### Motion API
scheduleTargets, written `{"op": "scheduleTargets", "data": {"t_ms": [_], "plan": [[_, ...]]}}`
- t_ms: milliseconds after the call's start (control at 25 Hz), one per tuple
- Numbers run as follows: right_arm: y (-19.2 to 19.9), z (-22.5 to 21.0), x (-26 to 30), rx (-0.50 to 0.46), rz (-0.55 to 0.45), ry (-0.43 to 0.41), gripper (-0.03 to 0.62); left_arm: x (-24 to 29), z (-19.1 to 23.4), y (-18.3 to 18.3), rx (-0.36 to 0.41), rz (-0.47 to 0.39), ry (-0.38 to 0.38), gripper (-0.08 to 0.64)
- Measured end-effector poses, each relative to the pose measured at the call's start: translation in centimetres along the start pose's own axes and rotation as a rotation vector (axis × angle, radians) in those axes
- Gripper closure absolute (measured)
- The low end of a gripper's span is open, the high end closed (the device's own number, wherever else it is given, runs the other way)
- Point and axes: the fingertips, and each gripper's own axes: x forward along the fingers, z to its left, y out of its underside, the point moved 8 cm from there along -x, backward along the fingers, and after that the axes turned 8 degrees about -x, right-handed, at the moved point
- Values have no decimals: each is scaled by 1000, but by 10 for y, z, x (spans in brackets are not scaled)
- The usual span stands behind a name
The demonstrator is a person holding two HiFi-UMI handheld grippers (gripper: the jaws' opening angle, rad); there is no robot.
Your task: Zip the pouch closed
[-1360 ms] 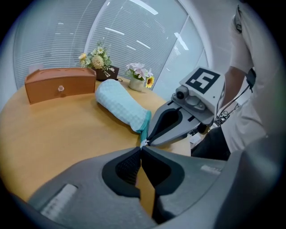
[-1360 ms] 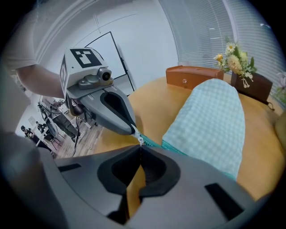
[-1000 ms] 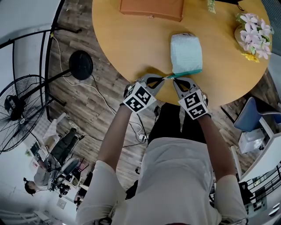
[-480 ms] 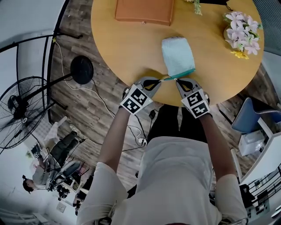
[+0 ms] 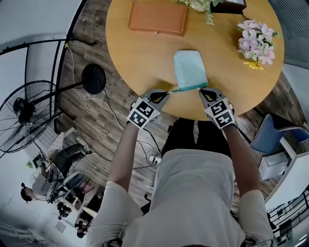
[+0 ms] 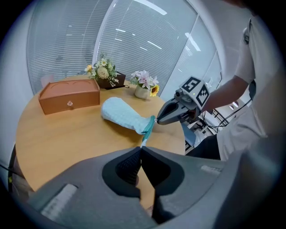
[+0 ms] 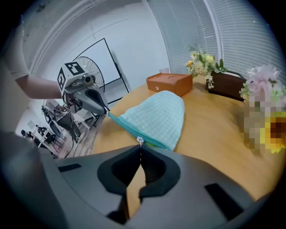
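A light teal checked pouch (image 5: 189,69) lies on the round wooden table (image 5: 140,58), its darker teal zipper edge (image 5: 189,88) facing the near rim. My left gripper (image 5: 168,91) is shut on the zipper's left end tab (image 6: 142,144). My right gripper (image 5: 201,90) is shut on the small metal zipper pull (image 7: 140,141), close to the pouch's right corner. In the left gripper view the pouch (image 6: 122,115) stretches toward the right gripper (image 6: 156,119). In the right gripper view the pouch (image 7: 157,117) lies ahead, and the left gripper (image 7: 106,113) holds the far zipper end taut.
A brown wooden box (image 5: 158,17) sits at the table's far side. A vase of pink flowers (image 5: 254,40) stands at the right, and more flowers (image 5: 200,4) at the back. The table rim runs just under both grippers. A floor fan (image 5: 24,116) stands to the left.
The right gripper has slid rightward along the zipper with the pull, widening the gap between the grippers. The left gripper keeps its hold on the zipper's left end.
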Motion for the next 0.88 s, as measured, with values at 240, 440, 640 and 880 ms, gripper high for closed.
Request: {"op": "scheduleTargets", "data": {"t_ms": [240,440,640,880], "plan": [[3,-16,-15,-49,26,-35,589,-8,-3,5,-70,17,-42,541],[9,-24,-21,-87,56,-103,589,-8,-6,10,-111,9,-85,541],[8,-23,-30,-101,95,-129,589,-13,-23,8,-146,23,-85,541],[24,-23,-37,-116,164,-191,586,2,-41,22,-200,83,-51,540]]}}
